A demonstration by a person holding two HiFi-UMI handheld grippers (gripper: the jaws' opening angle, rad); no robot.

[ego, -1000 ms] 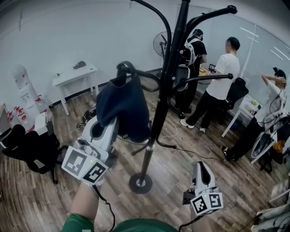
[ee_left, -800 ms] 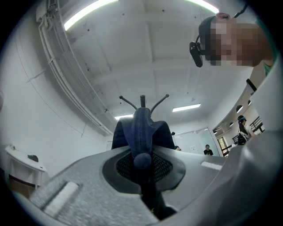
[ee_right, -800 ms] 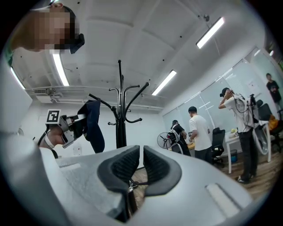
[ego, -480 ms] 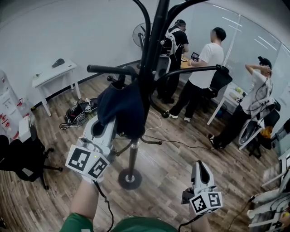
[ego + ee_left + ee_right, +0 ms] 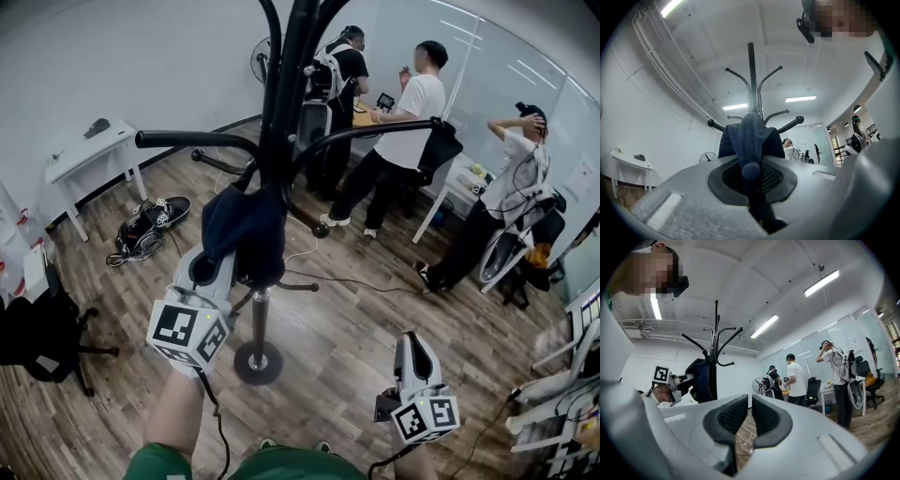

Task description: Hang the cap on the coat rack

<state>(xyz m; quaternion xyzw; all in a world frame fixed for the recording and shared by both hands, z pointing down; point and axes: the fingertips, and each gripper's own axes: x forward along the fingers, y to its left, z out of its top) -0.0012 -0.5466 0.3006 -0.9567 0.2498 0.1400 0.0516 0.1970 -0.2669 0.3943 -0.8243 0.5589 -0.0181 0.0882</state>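
Cap (image 5: 246,230), navy and bunched, is clamped in the closed left gripper (image 5: 223,265) and rests against the black coat rack (image 5: 284,84) pole, just under a hook arm (image 5: 183,141). Whether it has caught on a hook is unclear, and it has not yet been let go. The right gripper (image 5: 413,339) sits low, jaws nearly together, empty. Neighbouring hook arms crowd the cap. People (image 5: 410,112) stand well beyond.

Navy cap (image 5: 246,230), black coat rack (image 5: 281,94), pale grey left gripper (image 5: 221,261) with black-and-white markers, brown wood-plank floor (image 5: 356,319)

Dark navy cap (image 5: 246,230) droops beside the upright black coat rack (image 5: 289,84).
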